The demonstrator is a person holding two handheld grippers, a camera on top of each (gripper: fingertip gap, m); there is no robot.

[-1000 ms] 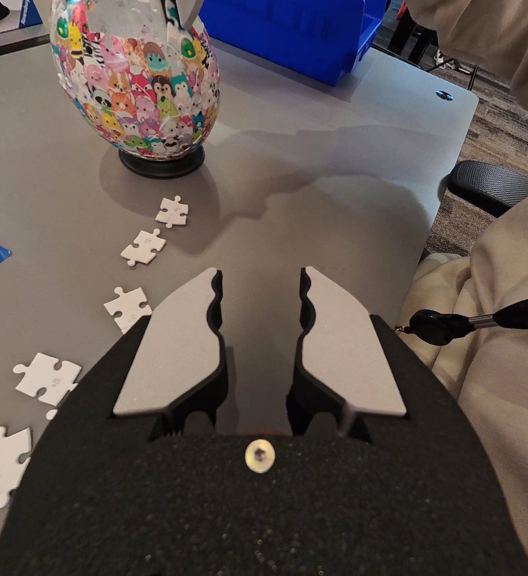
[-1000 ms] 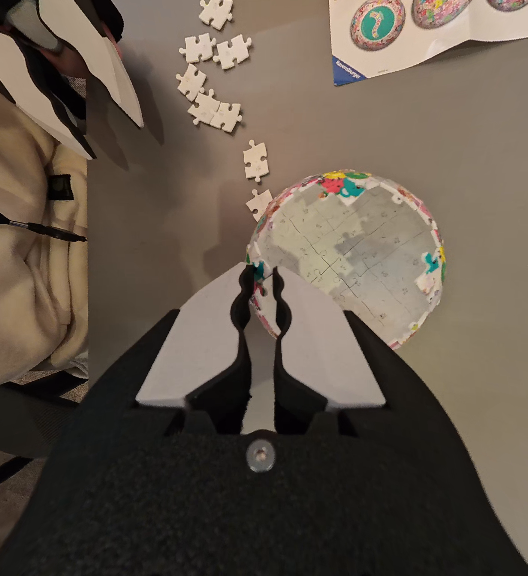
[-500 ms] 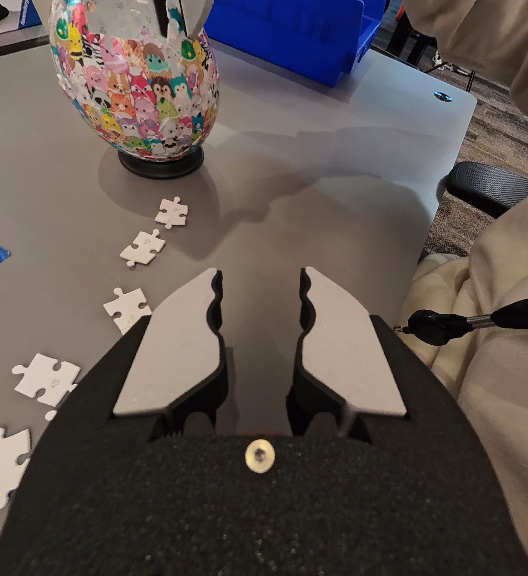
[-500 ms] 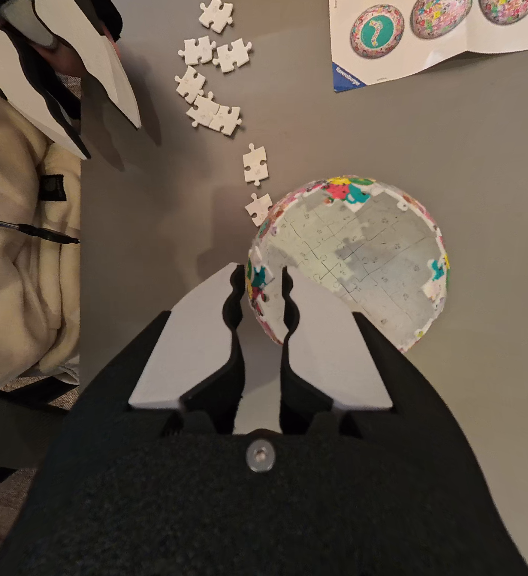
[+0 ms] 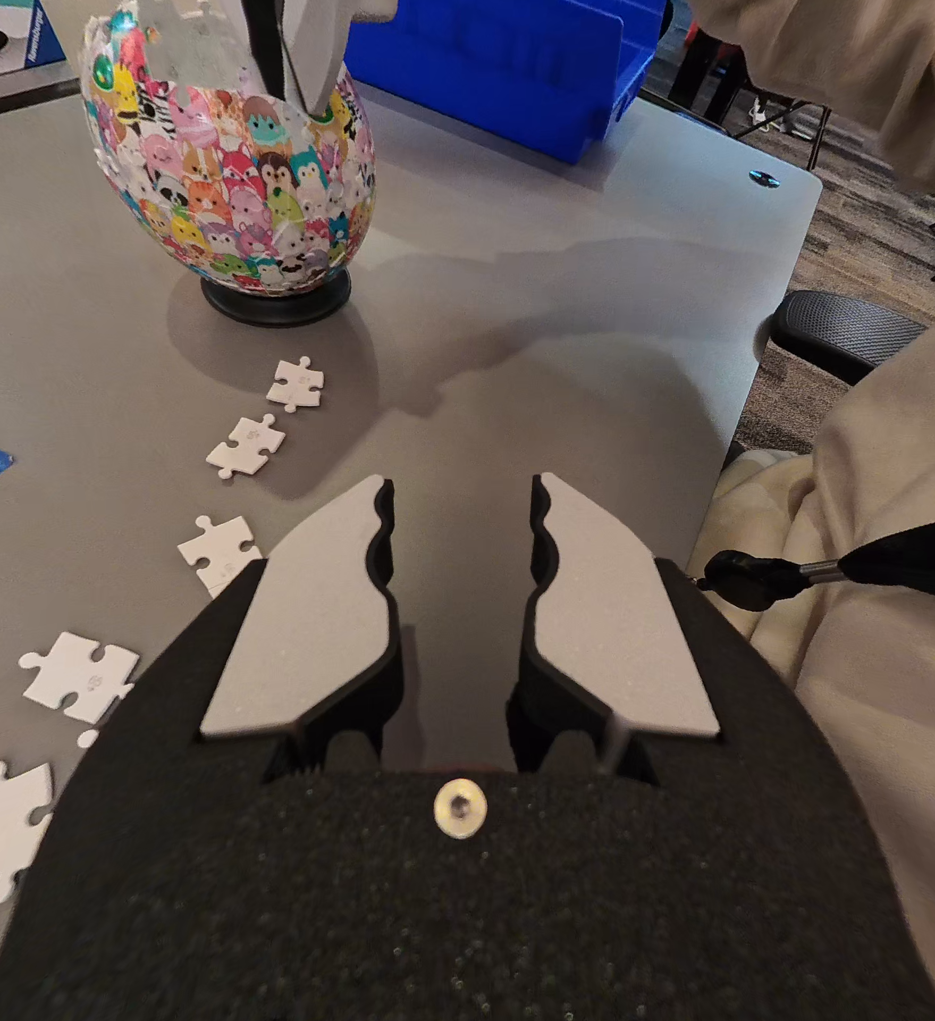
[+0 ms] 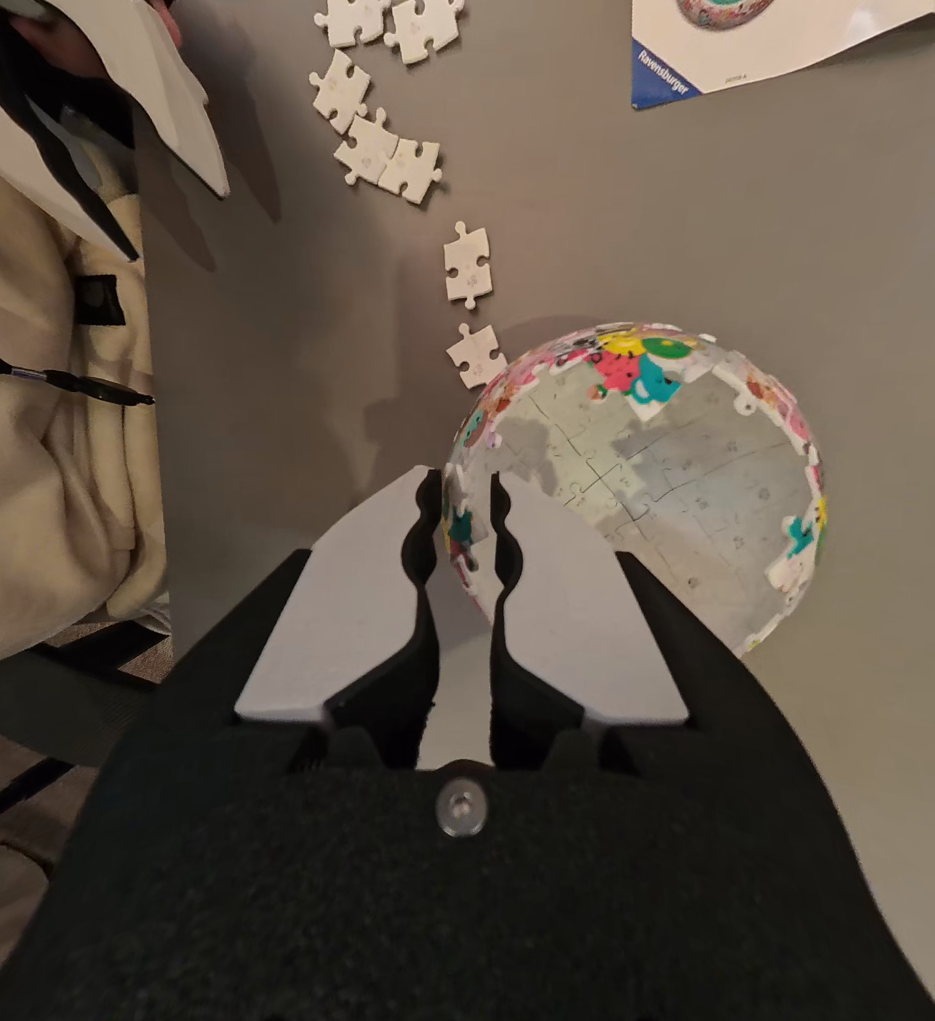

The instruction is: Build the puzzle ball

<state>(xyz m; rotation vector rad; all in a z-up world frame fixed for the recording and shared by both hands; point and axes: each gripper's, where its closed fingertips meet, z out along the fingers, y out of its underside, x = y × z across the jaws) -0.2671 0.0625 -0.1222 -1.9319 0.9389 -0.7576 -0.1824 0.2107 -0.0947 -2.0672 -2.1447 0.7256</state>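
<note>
The colourful puzzle ball (image 5: 233,193) stands on a black ring stand (image 5: 277,301) at the far left of the grey table. From above, its open top shows the grey inside (image 6: 647,486). My right gripper (image 6: 466,482) straddles the near-left rim, one finger outside and one inside, closed on the wall. It also shows in the left wrist view (image 5: 305,72) at the ball's top. My left gripper (image 5: 460,486) is open and empty over the table, well short of the ball. Several loose white pieces (image 5: 244,445) lie face down to its left.
More white pieces (image 6: 387,160) lie between the ball and my left gripper (image 6: 178,224). A printed leaflet (image 6: 785,44) lies beyond the ball. A blue bin (image 5: 498,61) stands at the back. The person's cream clothing (image 5: 868,635) and a chair (image 5: 846,331) are off the table's right edge. The gap from one gripper's tips to the other's is roughly 20 cm.
My right gripper widened, slid over the ball's rim, then narrowed onto the wall. The left gripper has stayed open and nearly still.
</note>
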